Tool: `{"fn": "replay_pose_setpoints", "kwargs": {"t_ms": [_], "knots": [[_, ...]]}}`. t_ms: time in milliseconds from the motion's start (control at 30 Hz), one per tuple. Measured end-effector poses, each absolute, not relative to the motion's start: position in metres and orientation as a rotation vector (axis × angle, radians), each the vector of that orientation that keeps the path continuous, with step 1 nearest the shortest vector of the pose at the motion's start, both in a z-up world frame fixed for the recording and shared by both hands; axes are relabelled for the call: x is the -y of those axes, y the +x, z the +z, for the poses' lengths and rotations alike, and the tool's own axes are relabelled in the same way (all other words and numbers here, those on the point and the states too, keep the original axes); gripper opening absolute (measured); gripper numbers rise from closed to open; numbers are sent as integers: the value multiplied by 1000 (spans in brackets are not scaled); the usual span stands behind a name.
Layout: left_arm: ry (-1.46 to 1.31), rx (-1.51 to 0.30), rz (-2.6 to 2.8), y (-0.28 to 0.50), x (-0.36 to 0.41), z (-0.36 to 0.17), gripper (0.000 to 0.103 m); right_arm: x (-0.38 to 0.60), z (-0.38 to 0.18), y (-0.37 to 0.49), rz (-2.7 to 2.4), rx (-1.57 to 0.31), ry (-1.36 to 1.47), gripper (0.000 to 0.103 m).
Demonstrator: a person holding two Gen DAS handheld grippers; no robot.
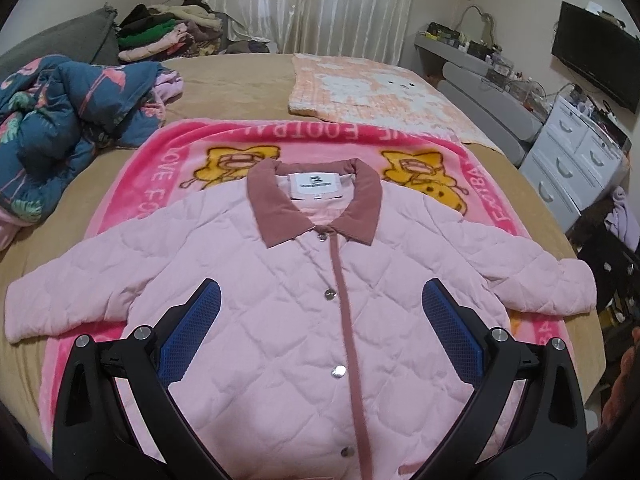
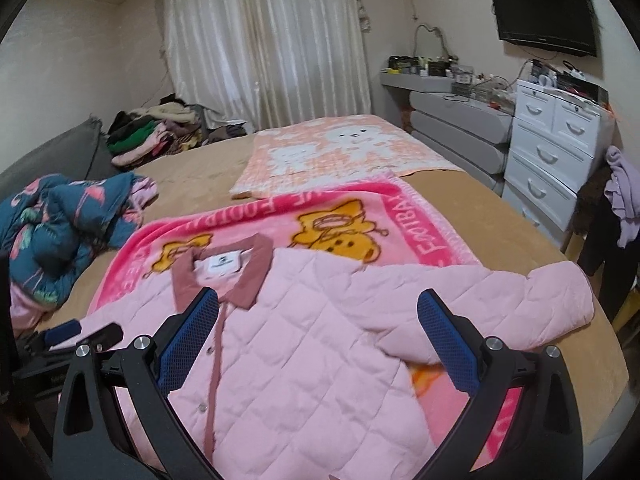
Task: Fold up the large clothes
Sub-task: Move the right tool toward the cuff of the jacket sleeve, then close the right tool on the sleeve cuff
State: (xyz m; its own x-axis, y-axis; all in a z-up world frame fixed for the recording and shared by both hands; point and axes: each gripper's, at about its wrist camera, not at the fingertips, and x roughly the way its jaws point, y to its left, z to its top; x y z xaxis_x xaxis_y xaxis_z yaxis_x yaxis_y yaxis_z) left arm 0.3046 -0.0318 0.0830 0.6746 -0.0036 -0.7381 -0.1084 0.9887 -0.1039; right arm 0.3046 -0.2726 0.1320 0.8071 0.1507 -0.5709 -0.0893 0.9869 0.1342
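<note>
Both tongs hang spread wide and empty: the left tongs over the buttoned front of the pink quilted jacket, the right tongs over its right chest. It lies flat on a pink blanket on the bed.

Bed, covered in a tan sheet, bore a bright pink cartoon blanket spread flat at its near end, with a pink quilted jacket laid face up and buttoned upon that blanket, sleeves out to either side. Beyond the pink blanket lay a peach-and-white checked blanket, flat, its near edge touching or just overlapped by the pink one. At the left edge sat a crumpled dark blue flamingo-print quilt, and at the far left corner a stack of folded clothes.
</note>
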Motion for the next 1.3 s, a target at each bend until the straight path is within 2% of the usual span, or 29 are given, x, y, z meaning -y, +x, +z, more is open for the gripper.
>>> {"fn": "replay_pose_setpoints", "kwargs": {"t_ms": [367,1300], "knots": [[-97,-866,51,348,65,61,95,338,103,352,-6,-642,210,99],[20,-976,-5,416,146,-18,95,529,-26,370,-483,-766,520,99]]}}
